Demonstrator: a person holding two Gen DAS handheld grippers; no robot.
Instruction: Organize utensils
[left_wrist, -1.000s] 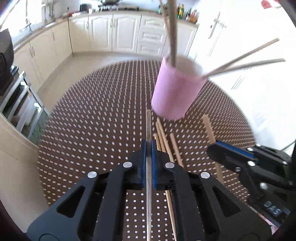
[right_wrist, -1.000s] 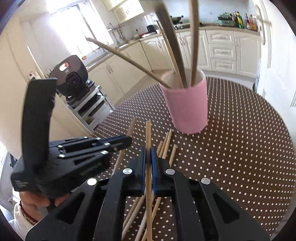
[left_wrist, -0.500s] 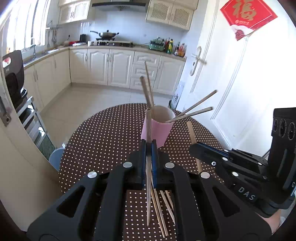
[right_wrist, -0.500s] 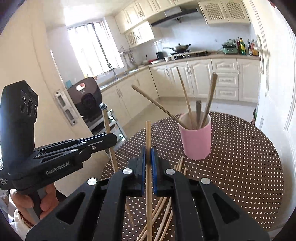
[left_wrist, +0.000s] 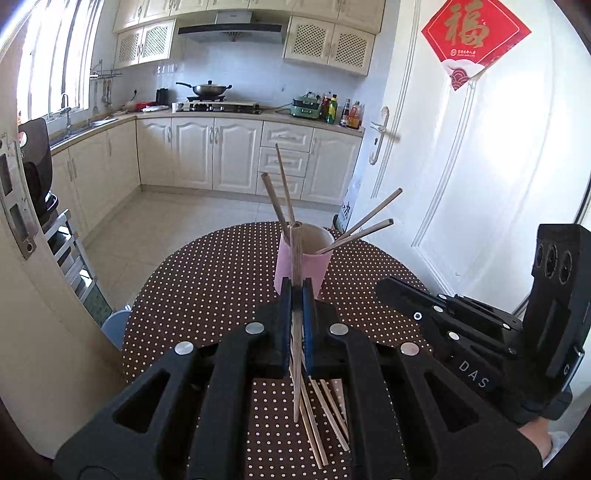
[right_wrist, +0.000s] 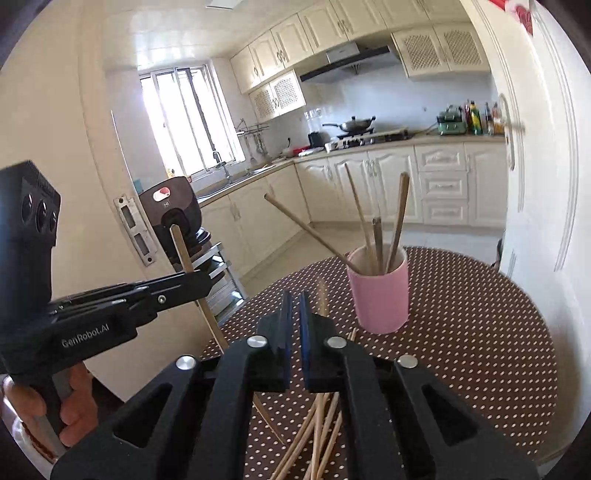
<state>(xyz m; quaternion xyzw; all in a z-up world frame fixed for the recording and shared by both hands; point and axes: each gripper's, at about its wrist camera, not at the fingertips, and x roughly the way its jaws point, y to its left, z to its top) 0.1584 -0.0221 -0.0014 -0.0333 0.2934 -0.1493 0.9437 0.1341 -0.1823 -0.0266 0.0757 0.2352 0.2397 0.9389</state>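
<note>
Chopstick (left_wrist: 295, 332) pinched upright in left claw (left_wrist: 296, 295), pink cup (left_wrist: 301, 264) just beyond

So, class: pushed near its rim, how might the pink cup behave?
The pink cup looks tall and narrow, so it may tip rather than slide. The chopsticks leaning far out over its rim probably add to that.

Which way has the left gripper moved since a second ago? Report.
Yes. The left gripper, shut on a chopstick, rose and drew back from the pink cup, which now looks smaller and farther.
</note>
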